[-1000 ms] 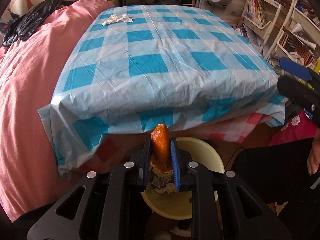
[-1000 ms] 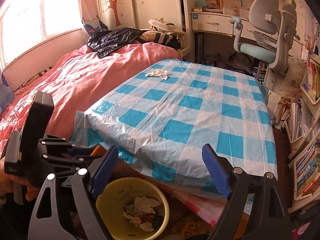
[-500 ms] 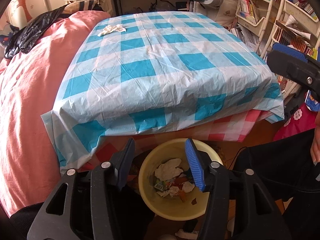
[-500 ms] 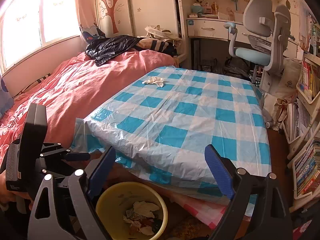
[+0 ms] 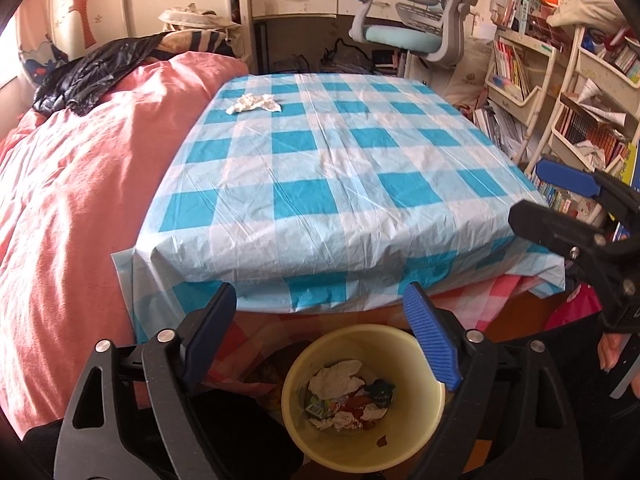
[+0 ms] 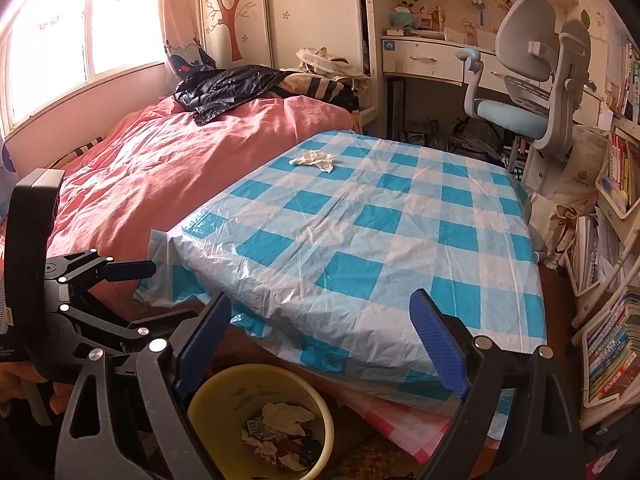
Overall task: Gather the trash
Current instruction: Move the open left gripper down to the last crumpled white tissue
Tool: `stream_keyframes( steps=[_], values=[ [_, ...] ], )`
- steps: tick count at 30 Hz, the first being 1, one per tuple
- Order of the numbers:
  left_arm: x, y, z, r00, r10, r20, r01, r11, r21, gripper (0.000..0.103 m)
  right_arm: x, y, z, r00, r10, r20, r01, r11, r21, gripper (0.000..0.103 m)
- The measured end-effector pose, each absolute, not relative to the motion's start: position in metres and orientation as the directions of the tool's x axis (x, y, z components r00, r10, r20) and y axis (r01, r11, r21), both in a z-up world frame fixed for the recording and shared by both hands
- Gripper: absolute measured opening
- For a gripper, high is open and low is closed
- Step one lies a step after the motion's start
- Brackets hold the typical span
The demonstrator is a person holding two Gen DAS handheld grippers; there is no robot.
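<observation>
A crumpled white tissue (image 5: 253, 103) lies at the far left corner of the blue-checked table cover (image 5: 344, 168); it also shows in the right wrist view (image 6: 314, 159). A yellow bin (image 5: 432, 428) with paper scraps stands on the floor below the table's near edge, also in the right wrist view (image 6: 208, 396). My left gripper (image 5: 320, 328) is open and empty above the bin. My right gripper (image 6: 320, 332) is open and empty at the near table edge; it shows at the right in the left wrist view (image 5: 560, 196).
A pink-covered bed (image 5: 72, 184) lies left of the table, with a black jacket (image 6: 228, 88) on it. A grey office chair (image 6: 528, 92) and desk stand behind. Bookshelves (image 5: 568, 80) line the right side.
My left gripper has opened and let go of the orange peel, which dropped into the bin. Both grippers have risen and tilted up toward the table.
</observation>
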State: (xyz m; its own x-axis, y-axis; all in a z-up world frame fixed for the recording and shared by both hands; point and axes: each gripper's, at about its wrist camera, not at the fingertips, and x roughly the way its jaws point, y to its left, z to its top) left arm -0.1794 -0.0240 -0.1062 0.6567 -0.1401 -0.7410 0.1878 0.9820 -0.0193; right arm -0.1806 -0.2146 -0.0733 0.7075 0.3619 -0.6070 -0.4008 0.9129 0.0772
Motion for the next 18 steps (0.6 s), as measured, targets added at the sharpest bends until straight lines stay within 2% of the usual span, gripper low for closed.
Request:
stream_keyframes(
  steps=[18],
  values=[
    [-0.175, -0.007, -0.098, 0.686, -0.143, -0.713, 0.111, 0.99, -0.092, 0.095, -0.178, -0.206, -0.074, 0.712, 0.355, -0.606, -0.412, 0.91, 0.049, 0.088]
  ],
)
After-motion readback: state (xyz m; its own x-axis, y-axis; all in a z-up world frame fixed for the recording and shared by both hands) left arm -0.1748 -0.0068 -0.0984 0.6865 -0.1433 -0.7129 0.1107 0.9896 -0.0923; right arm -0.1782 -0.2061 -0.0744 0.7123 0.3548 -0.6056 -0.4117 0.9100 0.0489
